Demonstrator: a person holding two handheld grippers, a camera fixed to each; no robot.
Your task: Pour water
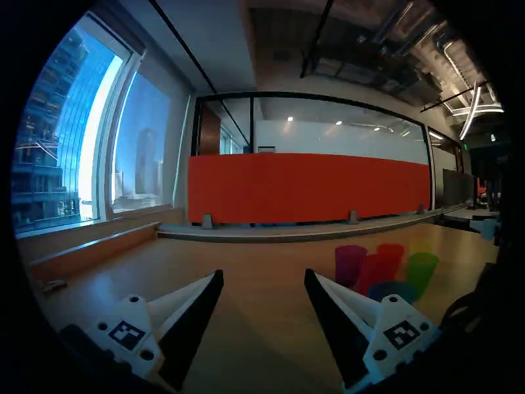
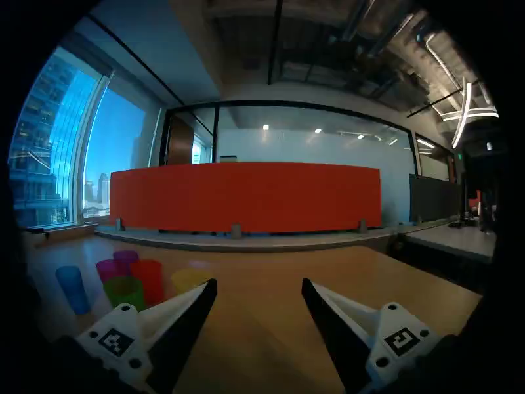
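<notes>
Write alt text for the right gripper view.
The right gripper, open and empty, hovers over a wooden table. Coloured cups cluster at lower left, a blue cup slightly apart; an orange partition and windows stand behind.

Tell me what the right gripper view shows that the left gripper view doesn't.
Right gripper view: the right gripper, open over the table, and a grey desk off to the side. Left gripper view: the left gripper, open, and a small object on the window ledge. Shared: the cluster of coloured cups, the wooden table they stand on, and the orange partition behind.
</notes>
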